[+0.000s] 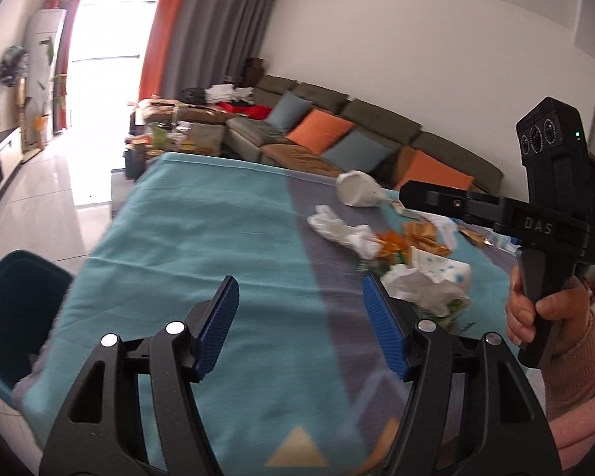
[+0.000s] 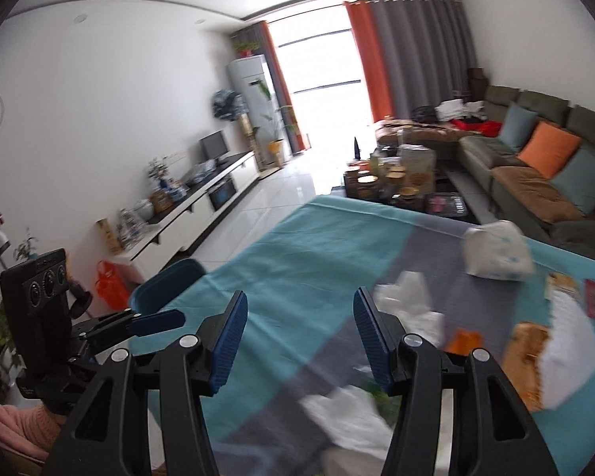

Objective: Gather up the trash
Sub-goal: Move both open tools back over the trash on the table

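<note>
A pile of trash lies on the teal and grey tablecloth (image 1: 202,238): white crumpled plastic (image 1: 345,232), orange snack wrappers (image 1: 392,244), a dotted tissue pack (image 1: 436,273) and a tipped white cup-like bag (image 1: 357,188). My left gripper (image 1: 299,313) is open and empty above the cloth, left of the pile. In the right wrist view my right gripper (image 2: 297,329) is open and empty above the cloth, with white plastic (image 2: 408,297), an orange wrapper (image 2: 462,341) and a white bag (image 2: 496,252) to its right. The right gripper also shows in the left wrist view (image 1: 406,192), over the trash.
A dark teal bin (image 1: 16,317) stands at the table's left edge, also seen in the right wrist view (image 2: 166,281). A green sofa with cushions (image 1: 337,135) lies beyond the table, a cluttered coffee table (image 2: 396,182) in front of it. A TV cabinet (image 2: 202,198) lines the left wall.
</note>
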Action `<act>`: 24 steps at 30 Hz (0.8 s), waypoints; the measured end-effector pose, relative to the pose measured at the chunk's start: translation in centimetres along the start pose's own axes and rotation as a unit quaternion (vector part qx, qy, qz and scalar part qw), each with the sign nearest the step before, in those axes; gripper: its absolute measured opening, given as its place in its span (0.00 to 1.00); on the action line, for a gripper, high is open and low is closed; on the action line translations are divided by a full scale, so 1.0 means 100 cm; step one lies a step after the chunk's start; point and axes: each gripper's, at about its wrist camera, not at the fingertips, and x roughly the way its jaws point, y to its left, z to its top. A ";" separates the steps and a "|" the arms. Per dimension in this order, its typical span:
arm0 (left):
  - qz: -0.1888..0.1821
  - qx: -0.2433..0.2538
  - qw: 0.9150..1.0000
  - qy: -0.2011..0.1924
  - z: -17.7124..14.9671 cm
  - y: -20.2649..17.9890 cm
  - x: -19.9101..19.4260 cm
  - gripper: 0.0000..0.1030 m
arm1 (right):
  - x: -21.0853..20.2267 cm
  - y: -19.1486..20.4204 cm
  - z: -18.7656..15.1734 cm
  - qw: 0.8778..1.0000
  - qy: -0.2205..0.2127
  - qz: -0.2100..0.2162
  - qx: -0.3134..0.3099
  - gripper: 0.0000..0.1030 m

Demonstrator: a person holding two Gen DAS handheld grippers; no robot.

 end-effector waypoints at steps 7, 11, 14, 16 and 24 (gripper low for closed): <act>-0.056 0.023 0.998 0.030 -0.003 -0.046 0.027 0.65 | -0.031 -0.045 -0.018 0.997 -0.020 -0.069 0.027 0.52; -0.079 0.020 0.996 0.048 -0.002 -0.054 0.040 0.67 | -0.039 -0.064 -0.029 0.994 -0.024 -0.099 0.041 0.52; -0.089 0.014 0.994 0.064 -0.003 -0.058 0.052 0.68 | -0.043 -0.083 -0.037 0.991 -0.025 -0.121 0.051 0.54; -0.093 0.013 0.993 0.071 -0.002 -0.059 0.059 0.68 | -0.046 -0.095 -0.043 0.989 -0.025 -0.130 0.060 0.55; -0.110 -0.004 0.989 0.098 0.001 -0.062 0.084 0.68 | -0.045 -0.136 -0.060 0.980 -0.022 -0.171 0.100 0.56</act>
